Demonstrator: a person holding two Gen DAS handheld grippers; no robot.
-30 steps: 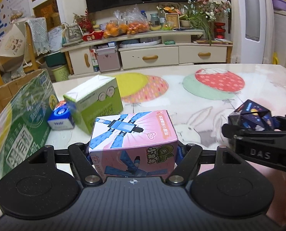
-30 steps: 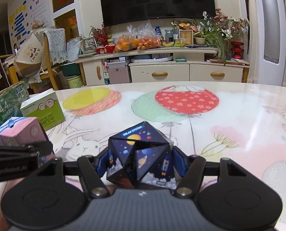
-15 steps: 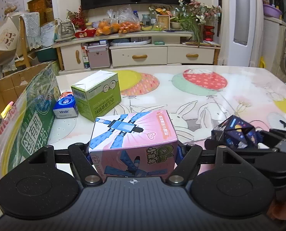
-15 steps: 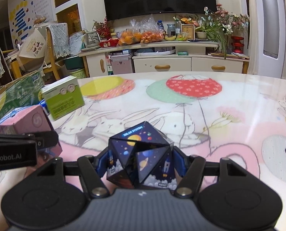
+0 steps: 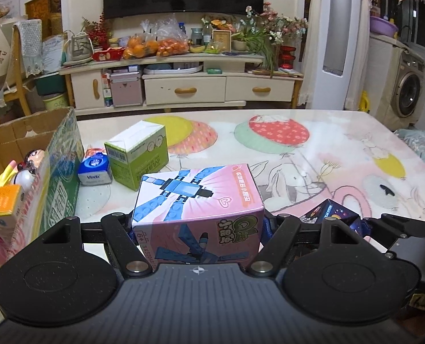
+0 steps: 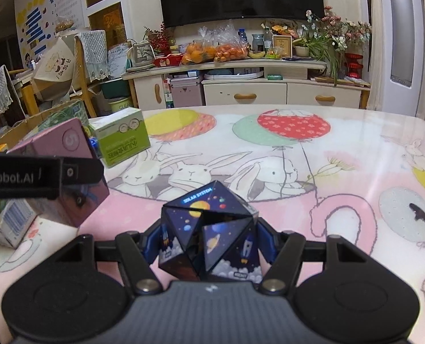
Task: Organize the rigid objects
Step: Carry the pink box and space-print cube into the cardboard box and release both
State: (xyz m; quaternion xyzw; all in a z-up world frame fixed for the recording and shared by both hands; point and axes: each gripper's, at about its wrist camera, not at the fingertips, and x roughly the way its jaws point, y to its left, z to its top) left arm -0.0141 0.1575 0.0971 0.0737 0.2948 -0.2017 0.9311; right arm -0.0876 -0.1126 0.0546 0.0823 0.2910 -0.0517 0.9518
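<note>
My left gripper (image 5: 198, 226) is shut on a pink box with a blue brick figure (image 5: 196, 200), held above the table. In the right wrist view that pink box (image 6: 69, 154) hangs at the left with the left gripper's black finger (image 6: 40, 176) across it. My right gripper (image 6: 209, 238) is shut on a dark blue space-print puzzle cube (image 6: 209, 229), also off the table. The cube (image 5: 330, 215) shows at the lower right in the left wrist view. An open cardboard box (image 5: 26, 154) with toys inside stands at the left.
A green and white carton (image 5: 138, 154) and a small blue Vinda tissue pack (image 5: 95, 169) stand on the table beside the cardboard box. The table (image 6: 298, 149) has a cloth printed with balloons and rabbits. A TV cabinet and chairs stand beyond the far edge.
Both grippers have risen and drawn back with their loads, so more of the table and the cardboard box's inside shows. The grips are unchanged.
</note>
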